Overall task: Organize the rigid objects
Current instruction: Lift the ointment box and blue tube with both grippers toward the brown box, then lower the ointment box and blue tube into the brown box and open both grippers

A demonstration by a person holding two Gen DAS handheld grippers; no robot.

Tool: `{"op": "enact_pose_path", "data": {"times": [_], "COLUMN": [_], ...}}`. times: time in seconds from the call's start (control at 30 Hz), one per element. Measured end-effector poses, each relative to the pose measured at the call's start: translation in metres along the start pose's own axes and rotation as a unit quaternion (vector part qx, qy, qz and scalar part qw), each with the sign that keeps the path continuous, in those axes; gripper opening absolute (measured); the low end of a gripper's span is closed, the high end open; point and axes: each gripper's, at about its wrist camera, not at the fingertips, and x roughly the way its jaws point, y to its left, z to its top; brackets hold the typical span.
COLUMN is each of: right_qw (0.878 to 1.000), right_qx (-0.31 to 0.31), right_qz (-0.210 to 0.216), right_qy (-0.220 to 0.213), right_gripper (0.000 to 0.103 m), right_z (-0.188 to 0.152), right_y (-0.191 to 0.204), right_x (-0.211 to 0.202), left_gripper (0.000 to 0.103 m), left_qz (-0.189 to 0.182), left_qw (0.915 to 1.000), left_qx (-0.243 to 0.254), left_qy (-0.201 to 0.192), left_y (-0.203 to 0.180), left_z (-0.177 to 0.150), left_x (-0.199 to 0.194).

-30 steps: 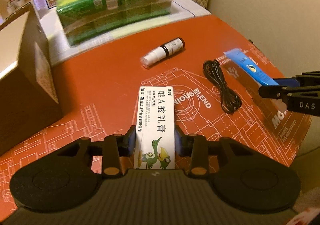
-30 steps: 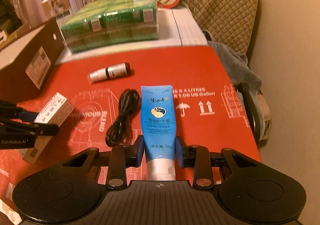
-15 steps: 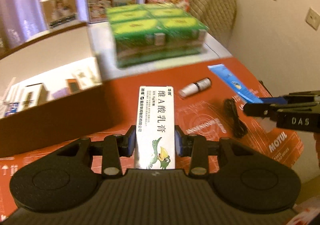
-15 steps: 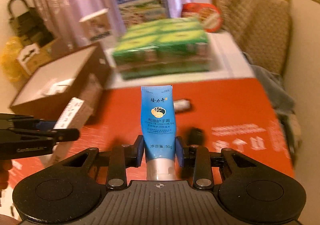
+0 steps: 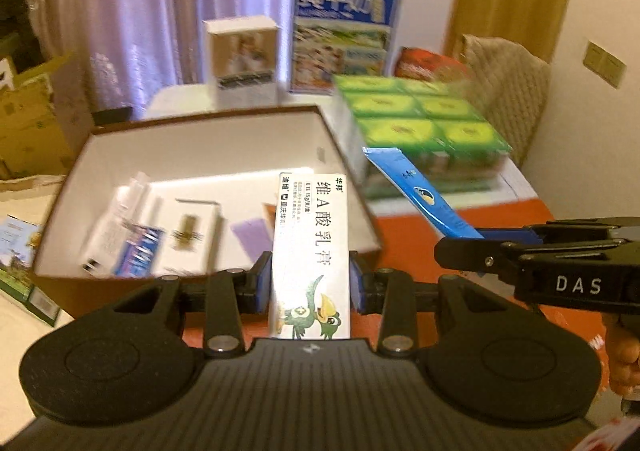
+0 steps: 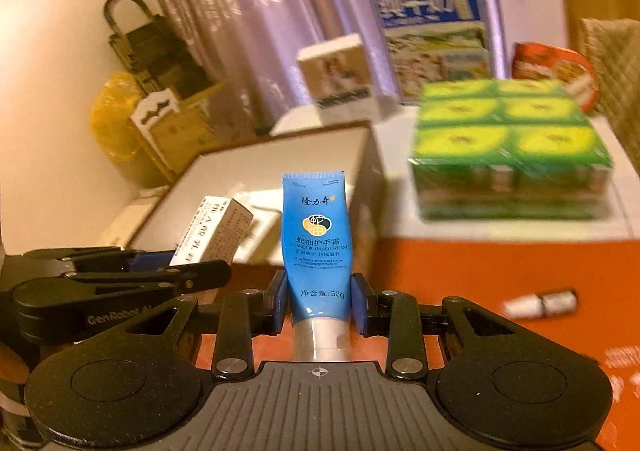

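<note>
Left wrist view shows the left gripper (image 5: 310,283) clamped on the ointment carton (image 5: 311,251) over the cardboard box (image 5: 348,155), the right gripper (image 6: 320,301) pinching the blue tube (image 6: 317,235) alongside, so they might bump and drop outside.

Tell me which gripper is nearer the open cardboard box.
Left. The left gripper, holding the white ointment carton, sits at the open cardboard box near edge. The right gripper, holding the blue hand cream tube, is off to its right.
</note>
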Motion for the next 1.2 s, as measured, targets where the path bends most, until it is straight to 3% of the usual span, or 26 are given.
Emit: {"op": "enact_pose_path", "data": {"times": [0.23, 0.47, 0.87, 1.2], "right_qw": [1.000, 1.000, 0.996, 0.993], "right_qx": [0.000, 0.000, 0.028, 0.041], "right_qz": [0.008, -0.007, -0.060, -0.077], "right_qy": [-0.001, 0.010, 0.055, 0.075], "right_gripper": [0.029, 0.029, 0.029, 0.029], "right_z": [0.030, 0.048, 0.052, 0.061], "right_y": [0.033, 0.050, 0.039, 0.030], "right_x": [0.046, 0.090, 0.152, 0.181], "left_gripper": [0.033, 0.033, 0.033, 0.033], "left_qz": [0.026, 0.028, 0.011, 0.002], "left_qw": [0.9995, 0.9991, 0.9978, 0.9965], "left_qx": [-0.017, -0.030, -0.038, -0.036], "left_qy": [-0.003, 0.007, 0.053, 0.075], "left_y": [0.047, 0.080, 0.104, 0.110], "left_z": [0.021, 0.037, 0.053, 0.065], "left_x": [0.010, 0.033, 0.098, 0.138]}}
